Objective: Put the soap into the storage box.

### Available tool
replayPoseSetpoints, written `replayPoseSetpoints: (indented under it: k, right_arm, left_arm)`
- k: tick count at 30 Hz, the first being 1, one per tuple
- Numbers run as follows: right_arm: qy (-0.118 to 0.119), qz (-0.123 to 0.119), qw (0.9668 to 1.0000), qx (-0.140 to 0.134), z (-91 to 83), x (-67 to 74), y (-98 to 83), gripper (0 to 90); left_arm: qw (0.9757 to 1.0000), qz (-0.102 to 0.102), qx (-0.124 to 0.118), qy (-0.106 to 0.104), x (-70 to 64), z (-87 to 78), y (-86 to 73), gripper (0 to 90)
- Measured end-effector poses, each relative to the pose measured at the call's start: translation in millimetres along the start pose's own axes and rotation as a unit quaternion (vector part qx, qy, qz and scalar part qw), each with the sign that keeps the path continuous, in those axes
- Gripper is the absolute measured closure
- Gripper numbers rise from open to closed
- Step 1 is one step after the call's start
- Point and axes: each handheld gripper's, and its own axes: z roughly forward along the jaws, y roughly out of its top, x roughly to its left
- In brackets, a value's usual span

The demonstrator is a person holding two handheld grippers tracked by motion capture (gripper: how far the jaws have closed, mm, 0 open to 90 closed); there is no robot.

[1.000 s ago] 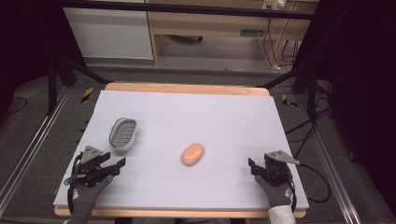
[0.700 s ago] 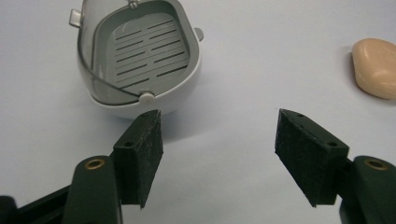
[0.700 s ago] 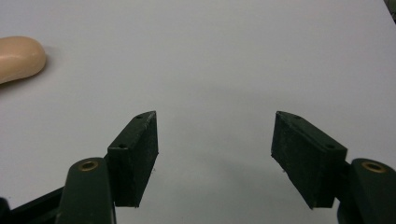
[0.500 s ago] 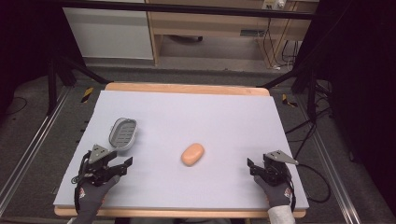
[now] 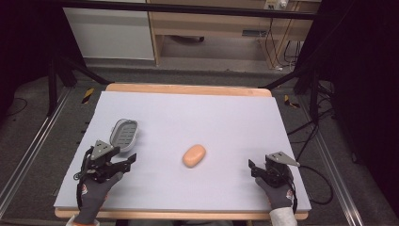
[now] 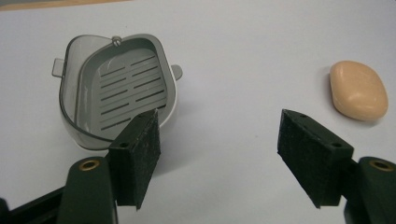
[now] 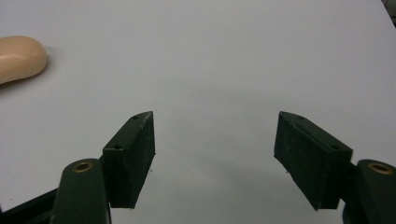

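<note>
A peach bar of soap point(image 5: 194, 155) lies near the middle of the white table top point(image 5: 211, 117); in the left gripper view the soap point(image 6: 358, 89) is at the far right, in the right gripper view the soap point(image 7: 18, 58) is at the far left. A grey slotted soap dish point(image 5: 124, 134) sits at the left, and the same dish point(image 6: 119, 95) stands just beyond the left jaw. My left gripper point(image 5: 123, 162) is open beside the dish, holding nothing. At the front right, my right gripper point(image 5: 252, 168) is open over bare table.
The wooden table edge point(image 5: 188, 89) runs along the far side. Beyond it stand a shelf unit point(image 5: 211, 28) and cables on the floor. Black frame legs point(image 5: 54, 80) flank the table.
My left gripper has moved forward and to the right, closer to the soap dish. The right gripper has barely shifted.
</note>
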Motion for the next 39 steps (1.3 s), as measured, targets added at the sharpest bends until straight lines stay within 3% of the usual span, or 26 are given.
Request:
replayPoseSetpoints:
  k: [10, 19, 39]
  right_arm:
    - [-0.005, -0.008, 1.0000, 0.000, 0.7, 1.2, 0.1, 27.9]
    - [-0.004, -0.007, 1.0000, -0.002, 0.7, 1.4, 0.2, 27.9]
    - [-0.001, -0.003, 1.0000, 0.002, 1.3, 1.6, 0.6, 27.5]
  left_arm:
    - [0.9999, 0.003, -0.008, -0.010, -6.9, 4.8, 15.2, 29.1]
    - [0.9996, 0.010, -0.015, -0.020, -20.1, 13.7, 28.3, 29.1]
    - [0.9983, 0.032, -0.006, -0.048, -53.1, 40.8, 45.5, 28.6]
